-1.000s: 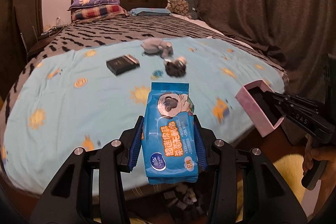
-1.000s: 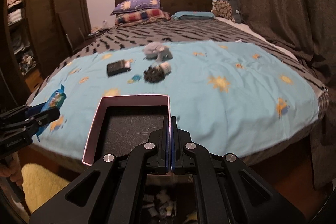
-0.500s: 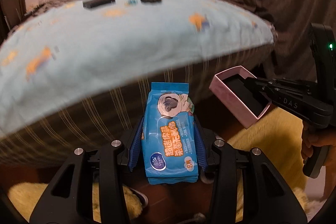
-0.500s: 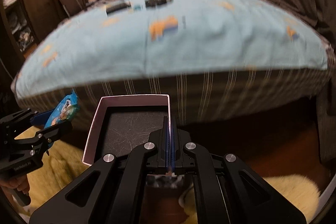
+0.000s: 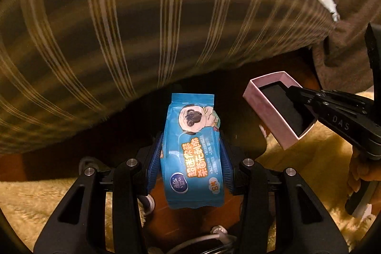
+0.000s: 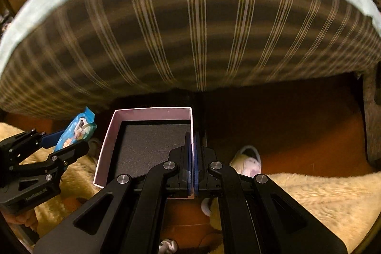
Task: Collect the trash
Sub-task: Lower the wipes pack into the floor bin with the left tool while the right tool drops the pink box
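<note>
Taking the striped side of the bed (image 5: pixel 147 23) as the landmark, both pieces of trash hang in front of it and below its lower edge, over the dark floor (image 6: pixel 297 125) and the yellow fleecy rug (image 6: pixel 316 196).

Furthest left is the blue wet-wipe pack (image 5: pixel 194 154). The left gripper (image 5: pixel 190 158) has its jaws closed on the pack's two long edges, partway shut because the pack fills the gap. The pack's long axis runs straight out along the fingers toward the bed side, its far end (the one with the cartoon dog) sticking out past the fingertips.

To the right of it, just beside the pack but apart from it, is the pink box (image 6: pixel 147 142), open side up, with a dark lining. The right gripper (image 6: pixel 191 158) has its jaws fully shut on the box's right-hand wall, so the box lies off to the left of those jaws, not between them, and the left wrist view shows it tilted.

No bin shows in either view. My guess is that the drop depends on what lies beneath, since both jaws point steeply downward; each hand looks equally near the floor.
</note>
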Demonstrator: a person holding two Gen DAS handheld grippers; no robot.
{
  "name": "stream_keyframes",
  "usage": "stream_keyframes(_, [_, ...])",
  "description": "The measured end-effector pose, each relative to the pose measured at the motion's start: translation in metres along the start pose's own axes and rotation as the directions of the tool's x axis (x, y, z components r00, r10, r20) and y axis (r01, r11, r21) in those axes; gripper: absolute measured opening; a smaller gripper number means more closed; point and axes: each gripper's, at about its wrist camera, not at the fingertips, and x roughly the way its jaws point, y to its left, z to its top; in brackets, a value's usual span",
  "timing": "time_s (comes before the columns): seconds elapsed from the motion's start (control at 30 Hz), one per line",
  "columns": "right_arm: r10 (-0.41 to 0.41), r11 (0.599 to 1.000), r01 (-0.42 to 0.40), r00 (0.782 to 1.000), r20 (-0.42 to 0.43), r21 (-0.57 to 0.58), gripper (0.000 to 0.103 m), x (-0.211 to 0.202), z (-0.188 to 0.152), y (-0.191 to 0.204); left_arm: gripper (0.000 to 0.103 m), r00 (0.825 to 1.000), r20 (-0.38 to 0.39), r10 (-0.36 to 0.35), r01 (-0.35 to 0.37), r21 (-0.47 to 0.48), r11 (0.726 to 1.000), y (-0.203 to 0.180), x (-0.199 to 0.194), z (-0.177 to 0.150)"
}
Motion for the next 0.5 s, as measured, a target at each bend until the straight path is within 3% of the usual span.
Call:
stream_keyframes(0.23, [-0.006,1.000,0.007,0.995,-0.096,0.014,0.003,0.045,-0.003,0.004,0.042,0.995,-0.099,0.003,-0.003,0.005,1.000,0.002,0.043,-0.005])
stream_keyframes(0.5, [0.005,0.996,0.010,0.986,-0.164,0.092,0.005,0.073,0.004,-0.008,0.043,0.988,-0.155,-0.003,0.002,-0.009,1.000,0.004,0.063,-0.005])
